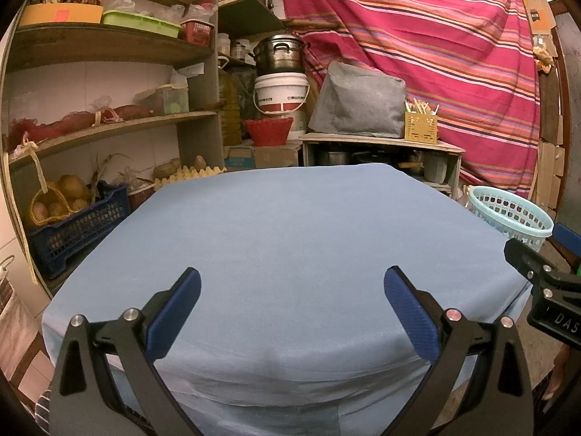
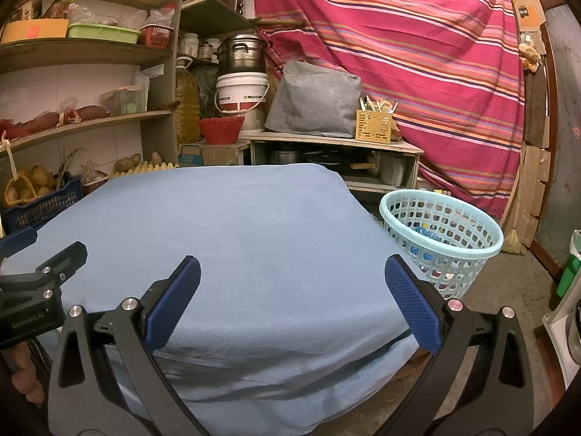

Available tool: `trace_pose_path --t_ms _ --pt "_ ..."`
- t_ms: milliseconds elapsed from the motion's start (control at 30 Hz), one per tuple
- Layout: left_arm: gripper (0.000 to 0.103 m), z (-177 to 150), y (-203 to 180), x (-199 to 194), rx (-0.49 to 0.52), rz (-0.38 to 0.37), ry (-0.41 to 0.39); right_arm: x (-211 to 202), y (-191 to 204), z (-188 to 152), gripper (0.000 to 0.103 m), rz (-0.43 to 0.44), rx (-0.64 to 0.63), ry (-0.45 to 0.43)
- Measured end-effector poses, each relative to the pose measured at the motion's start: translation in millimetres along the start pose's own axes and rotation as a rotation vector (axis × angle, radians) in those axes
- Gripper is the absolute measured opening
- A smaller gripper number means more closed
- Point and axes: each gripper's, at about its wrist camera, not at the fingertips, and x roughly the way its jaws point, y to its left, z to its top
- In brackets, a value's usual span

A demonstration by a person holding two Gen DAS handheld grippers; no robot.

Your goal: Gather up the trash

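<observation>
Hovering over the near edge of the table draped in a plain light-blue cloth (image 1: 283,239), both claws sit wide apart and hold nothing: the left gripper (image 1: 292,283) and the right gripper (image 2: 292,272) each have their blue-padded fingers (image 2: 178,298) spread, with bare cloth showing between them.

No trash on the tabletop that I can spot, it's just smooth fabric. The only trash-looking stuff is inside the pale turquoise perforated plastic basket (image 2: 441,196) standing on the floor just beside the table's right side; something blue and crinkly, maybe a bottle or wrapper, peeks through the holes. Can't tell what it actually is.

So my read: this is either the very start or the very end of the collecting. Judging from the table, I'd lean toward done or nearly done. If anything's left, the next move calls for scanning the floor and the cluttered wooden shelves (image 1: 109,123) on the left, then swinging an open claw over to whatever turns up.
</observation>
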Motion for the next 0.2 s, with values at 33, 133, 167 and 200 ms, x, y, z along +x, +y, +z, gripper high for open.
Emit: trace_pose_path --t_ms 33,133,167,200 --pt "0.099 -0.2 -0.7 0.6 0.001 -0.002 0.001 -0.1 -0.1 -0.1 0.099 0.000 0.000 0.000" --pt "0.099 0.0 -3.9 0.7 0.005 -0.007 -0.001 -0.6 -0.1 1.4 0.099 0.000 0.002 -0.001" --pt "0.099 -0.2 -5.2 0.2 0.008 -0.004 -0.004 -0.5 -0.1 1.3 0.099 0.000 0.000 0.000" --pt "0.099 -1.4 -4.6 -0.4 0.010 -0.003 -0.005 -0.8 -0.1 0.9 0.099 0.000 0.000 0.000"
